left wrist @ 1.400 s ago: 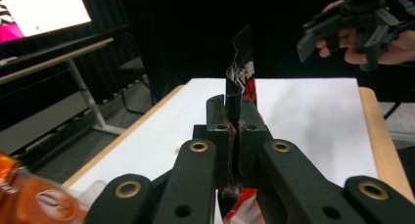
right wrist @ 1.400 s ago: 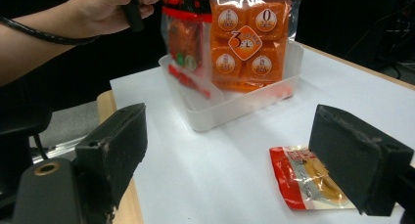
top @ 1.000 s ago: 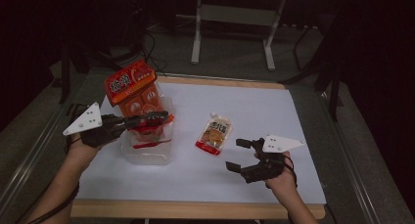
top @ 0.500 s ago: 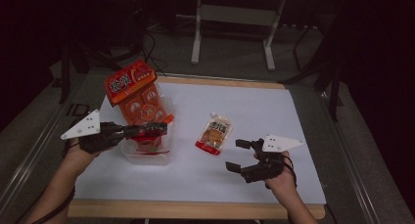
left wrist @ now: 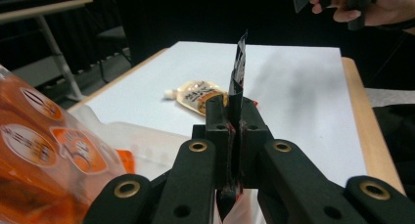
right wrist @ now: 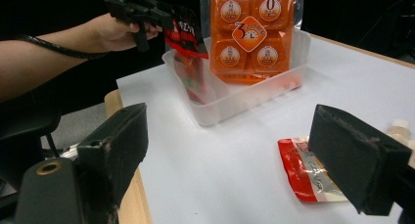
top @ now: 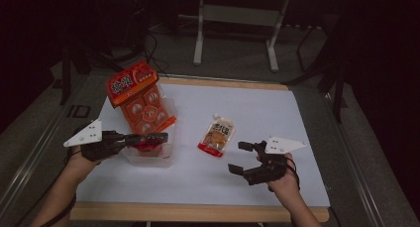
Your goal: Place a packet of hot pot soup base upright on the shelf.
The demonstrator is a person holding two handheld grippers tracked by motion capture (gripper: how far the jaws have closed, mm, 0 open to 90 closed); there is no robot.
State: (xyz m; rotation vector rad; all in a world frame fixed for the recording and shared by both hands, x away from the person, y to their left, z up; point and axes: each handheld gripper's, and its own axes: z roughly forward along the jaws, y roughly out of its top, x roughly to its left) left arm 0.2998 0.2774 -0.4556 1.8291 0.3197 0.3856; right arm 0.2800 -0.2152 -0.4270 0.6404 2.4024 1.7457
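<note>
White surface (top: 277,118) carries all things. Clear tub (top: 151,155) stands at left part, big orange pack (top: 141,100) leaning upright inside. Spout pouch (top: 217,136) lies flat near middle, apart from tub. Left claw (top: 154,137) pressed together, pinching small red-black sachet (right wrist: 185,32) by edge, above tub's near end. Right claw (top: 241,157) spread wide, holding nothing, near spout pouch, not touching.
</note>
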